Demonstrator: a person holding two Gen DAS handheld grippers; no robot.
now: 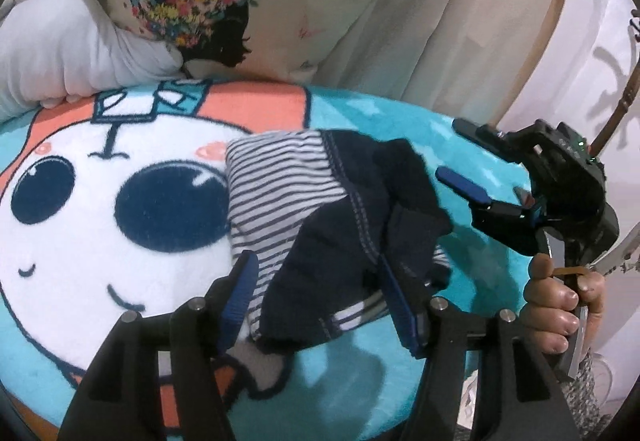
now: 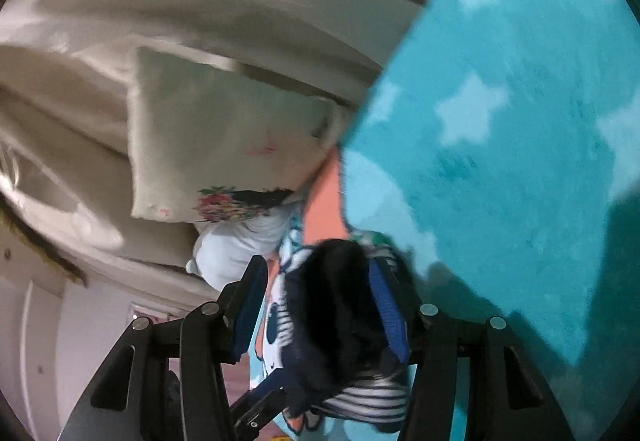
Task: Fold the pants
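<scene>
Both tongs are gaping wide, gripping nothing: left gripper (image 1: 320, 281) straddling the crumpled navy-and-striped pants (image 1: 320, 201) lying on the turquoise cartoon blanket (image 1: 400, 121); right gripper (image 2: 320, 305), blurred, is seemingly hovering beside them. No legible writing.

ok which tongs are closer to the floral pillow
Left, though neither is close. The left tongs sit at the near end of the pants, pointing toward the floral pillow beyond. The right tongs hang open off to the pants' right side, over the teal blanket.
</scene>
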